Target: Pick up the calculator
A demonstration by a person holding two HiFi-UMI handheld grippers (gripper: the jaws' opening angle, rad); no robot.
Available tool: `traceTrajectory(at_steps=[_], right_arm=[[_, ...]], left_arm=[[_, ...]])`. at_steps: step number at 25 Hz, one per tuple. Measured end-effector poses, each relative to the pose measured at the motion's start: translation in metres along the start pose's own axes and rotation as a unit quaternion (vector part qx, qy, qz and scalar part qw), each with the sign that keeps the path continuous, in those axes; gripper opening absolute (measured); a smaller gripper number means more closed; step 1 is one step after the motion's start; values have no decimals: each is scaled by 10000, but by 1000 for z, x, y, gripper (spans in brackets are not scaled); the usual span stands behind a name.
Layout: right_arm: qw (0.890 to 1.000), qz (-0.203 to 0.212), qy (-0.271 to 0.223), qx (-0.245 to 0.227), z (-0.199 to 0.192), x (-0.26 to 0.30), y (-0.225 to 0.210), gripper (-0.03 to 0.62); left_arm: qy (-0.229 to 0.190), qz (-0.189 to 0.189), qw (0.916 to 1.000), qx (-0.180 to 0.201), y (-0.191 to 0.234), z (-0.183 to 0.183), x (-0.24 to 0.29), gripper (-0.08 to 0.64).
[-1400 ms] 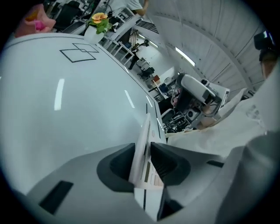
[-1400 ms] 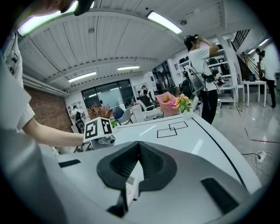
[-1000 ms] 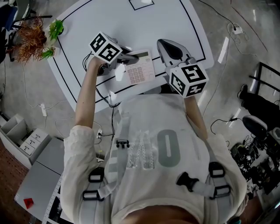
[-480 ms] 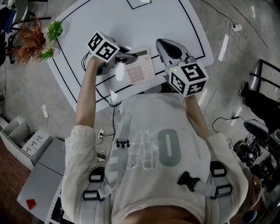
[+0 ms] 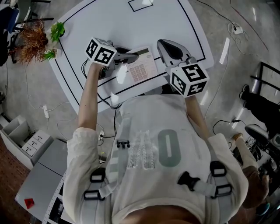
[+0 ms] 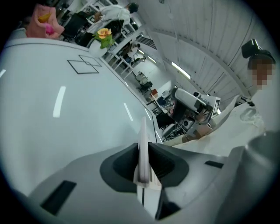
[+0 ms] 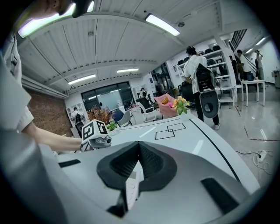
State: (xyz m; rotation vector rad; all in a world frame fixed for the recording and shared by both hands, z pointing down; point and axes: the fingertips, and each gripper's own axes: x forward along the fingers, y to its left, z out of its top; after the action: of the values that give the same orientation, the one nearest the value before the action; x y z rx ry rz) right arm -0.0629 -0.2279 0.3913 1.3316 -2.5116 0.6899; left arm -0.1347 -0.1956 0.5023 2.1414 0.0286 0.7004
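The calculator [image 5: 142, 68], white with pink keys, is near the front edge of the white table [image 5: 131, 26]. My left gripper [image 5: 127, 59] holds it by its left edge. In the left gripper view the calculator [image 6: 143, 140] stands edge-on between the dark pads [image 6: 124, 164], which press on both faces; the jaws have just been closing on it. My right gripper [image 5: 166, 46] rests to the calculator's right, apart from it, with its jaws together. In the right gripper view the gripper [image 7: 139, 146] is shut on nothing, and a strip of the calculator [image 7: 131, 190] shows below the pads.
Potted plants [image 5: 52, 33] and a dried brown bunch [image 5: 28, 39] stand at the table's left corner. A black-lined square [image 5: 141, 3] marks the far side. A pink flower pot [image 7: 168, 104] sits at the far edge. Cables [image 5: 98, 94] hang off the front edge.
My left gripper has turned a little and its marker cube has shifted slightly left. The calculator has shifted a little farther away with it. The right gripper has stayed put.
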Motion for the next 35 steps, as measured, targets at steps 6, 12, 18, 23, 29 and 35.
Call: traceTrajectory(at_steps=[6, 12, 18, 23, 29, 35], right_arm=[[9996, 125, -119, -233, 18, -2, 1, 6], [9977, 318, -302, -513, 41, 3, 9, 6], [9931, 613, -378, -924, 59, 19, 24, 6], [9889, 865, -468, -1116, 71, 30, 45, 6], [9829, 1025, -804, -1304, 91, 34, 63, 6], [9775, 988, -1060, -1532, 100, 37, 71, 5]], left_arm=[[-1153, 1112, 9859, 487, 5, 45, -29, 83], [-2444, 2716, 9275, 785, 1, 82, -90, 83], [-3342, 4825, 8053, 830, -14, 93, -169, 83], [-3948, 6123, 6791, 894, -53, 81, -225, 83], [-4109, 6995, 5772, 938, -96, 55, -260, 83], [-4176, 7268, 5371, 944, -112, 37, -267, 83]])
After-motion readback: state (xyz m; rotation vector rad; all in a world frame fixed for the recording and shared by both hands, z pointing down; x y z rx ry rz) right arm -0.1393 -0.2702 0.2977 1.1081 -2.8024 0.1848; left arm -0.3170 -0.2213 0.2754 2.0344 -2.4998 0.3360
